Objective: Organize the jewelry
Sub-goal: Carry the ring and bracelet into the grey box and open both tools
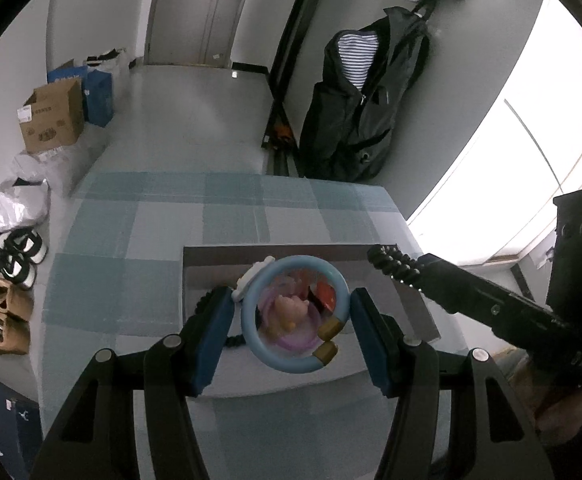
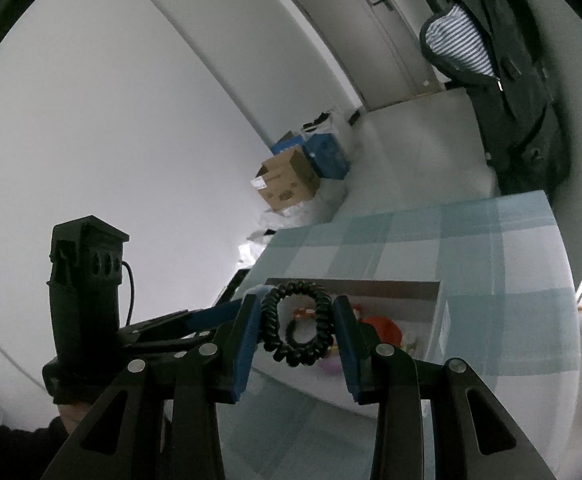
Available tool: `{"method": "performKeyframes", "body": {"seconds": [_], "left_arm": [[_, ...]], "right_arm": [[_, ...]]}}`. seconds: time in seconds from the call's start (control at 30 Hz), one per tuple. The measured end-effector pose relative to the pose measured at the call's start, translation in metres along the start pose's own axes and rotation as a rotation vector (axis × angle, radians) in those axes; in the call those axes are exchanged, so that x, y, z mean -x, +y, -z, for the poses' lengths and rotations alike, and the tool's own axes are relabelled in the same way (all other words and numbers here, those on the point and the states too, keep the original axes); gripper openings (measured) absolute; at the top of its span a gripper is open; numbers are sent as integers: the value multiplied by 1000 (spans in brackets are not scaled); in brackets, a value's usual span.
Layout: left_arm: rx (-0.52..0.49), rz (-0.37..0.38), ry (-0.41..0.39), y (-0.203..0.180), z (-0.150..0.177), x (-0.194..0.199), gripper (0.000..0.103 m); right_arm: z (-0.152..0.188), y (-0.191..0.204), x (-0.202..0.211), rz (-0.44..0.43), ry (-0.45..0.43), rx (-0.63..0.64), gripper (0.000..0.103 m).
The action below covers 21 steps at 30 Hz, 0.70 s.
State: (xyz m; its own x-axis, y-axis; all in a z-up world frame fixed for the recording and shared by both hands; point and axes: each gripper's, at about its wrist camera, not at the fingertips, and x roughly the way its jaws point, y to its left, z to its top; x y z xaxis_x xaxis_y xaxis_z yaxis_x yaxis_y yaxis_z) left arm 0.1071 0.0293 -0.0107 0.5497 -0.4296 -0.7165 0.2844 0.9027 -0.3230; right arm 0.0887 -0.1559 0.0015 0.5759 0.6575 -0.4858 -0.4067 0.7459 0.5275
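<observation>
A light-blue open bangle (image 1: 295, 314) with gold end caps and a white charm sits low in the left wrist view's centre. A black spiral hair tie (image 2: 297, 326), looped upright, fills the lower middle of the right wrist view. Behind both, in the middle of each view, lies an open box (image 1: 291, 251) holding pink, red and purple pieces.

Grey floor (image 1: 195, 120), bright window (image 1: 503, 176)

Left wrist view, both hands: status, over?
Left gripper shut on blue bangle. Right gripper shut on black coil hair tie. Both above the open box. Nothing in the way.
</observation>
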Motion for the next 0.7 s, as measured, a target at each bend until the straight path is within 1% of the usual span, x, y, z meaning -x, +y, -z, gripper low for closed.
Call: {"method": "performKeyframes", "body": {"seconds": [0.23,0.3,0.43,0.53,0.7], "left_arm": [[18,9,18,6,-6,-9,55],[9,-5,24,7,-5,-14,55],[47,33,45,13,-6,-20,55],[43,32,41,13,-8,-19,55],[54,65,42,12,-9,-22,55]], "right_arm": [[-6,-8,-10,5,22,-19,36],[-8,-12,-11,-10,18,-36,37],[-11,-15,-13,-3,18,-38,37],[-12,-18,-16,5,28,-49,37],[-11,-19,-22,19,55,-49,37]]}}
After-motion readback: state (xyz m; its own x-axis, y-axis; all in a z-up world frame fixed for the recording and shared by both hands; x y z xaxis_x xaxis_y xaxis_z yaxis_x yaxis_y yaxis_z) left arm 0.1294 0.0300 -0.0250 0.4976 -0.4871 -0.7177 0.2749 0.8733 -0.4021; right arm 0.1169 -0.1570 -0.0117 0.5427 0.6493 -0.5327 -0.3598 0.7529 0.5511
